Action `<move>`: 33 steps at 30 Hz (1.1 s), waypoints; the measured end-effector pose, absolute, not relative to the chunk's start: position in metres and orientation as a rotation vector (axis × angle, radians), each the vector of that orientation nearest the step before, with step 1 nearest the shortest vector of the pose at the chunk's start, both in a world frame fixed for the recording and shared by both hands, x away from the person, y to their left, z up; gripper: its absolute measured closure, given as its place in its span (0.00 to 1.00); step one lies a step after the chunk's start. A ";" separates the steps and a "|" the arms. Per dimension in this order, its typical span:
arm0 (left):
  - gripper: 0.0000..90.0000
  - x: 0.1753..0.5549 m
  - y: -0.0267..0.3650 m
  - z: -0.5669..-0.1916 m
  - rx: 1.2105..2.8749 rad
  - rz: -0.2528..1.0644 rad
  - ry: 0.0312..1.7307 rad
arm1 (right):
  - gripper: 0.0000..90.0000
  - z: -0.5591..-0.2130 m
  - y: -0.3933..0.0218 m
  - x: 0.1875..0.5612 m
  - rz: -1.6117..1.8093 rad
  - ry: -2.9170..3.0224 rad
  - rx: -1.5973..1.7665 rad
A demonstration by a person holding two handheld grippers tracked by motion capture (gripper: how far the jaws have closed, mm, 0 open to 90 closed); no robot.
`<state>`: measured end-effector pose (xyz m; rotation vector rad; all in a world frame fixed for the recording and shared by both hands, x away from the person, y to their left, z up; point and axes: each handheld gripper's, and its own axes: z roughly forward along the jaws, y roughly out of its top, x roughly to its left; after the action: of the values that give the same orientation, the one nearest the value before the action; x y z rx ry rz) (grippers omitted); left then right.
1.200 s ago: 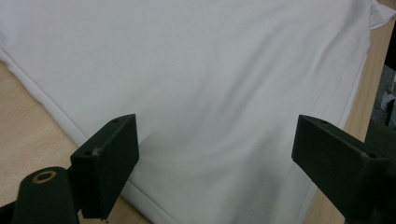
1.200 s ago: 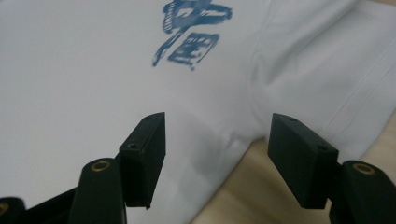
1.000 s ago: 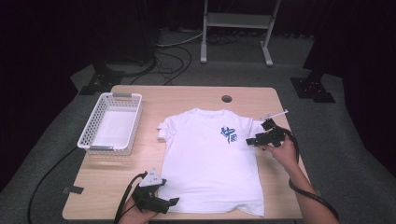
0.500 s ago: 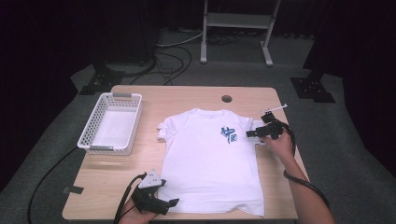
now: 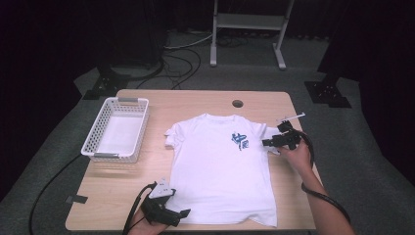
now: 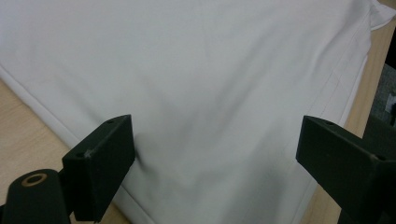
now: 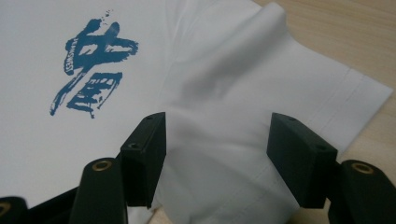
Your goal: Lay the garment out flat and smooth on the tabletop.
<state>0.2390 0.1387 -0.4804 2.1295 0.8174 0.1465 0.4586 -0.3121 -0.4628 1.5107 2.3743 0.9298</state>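
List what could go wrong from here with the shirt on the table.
The right claw stands open over the bunched sleeve; closing there might pinch only a loose fold, which may slip. The left claw is open at the hem of the shirt; an uneven pull could skew the shirt.

I see a light wooden table with rounded corners (image 5: 147, 196) and a small round cable hole (image 5: 238, 104) near its far edge. A white short-sleeved T-shirt with a blue brush-stroke print (image 5: 220, 166) lies flat on it, right of centre. A white plastic lattice basket (image 5: 99, 132) sits near the left edge, well apart from the shirt.
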 end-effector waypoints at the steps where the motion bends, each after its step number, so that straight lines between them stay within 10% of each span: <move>1: 0.12 0.239 0.137 -0.480 2.129 0.145 0.818 | 0.41 -0.463 -0.314 0.458 0.929 2.369 1.512; 33: 0.12 0.270 0.114 -0.463 2.071 0.144 0.837 | 0.35 -0.453 -0.353 0.424 0.997 2.337 1.496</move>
<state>0.2697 0.1137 -0.4635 2.0712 0.8372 0.1436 0.4236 -0.3534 -0.4526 1.4964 2.3368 0.9974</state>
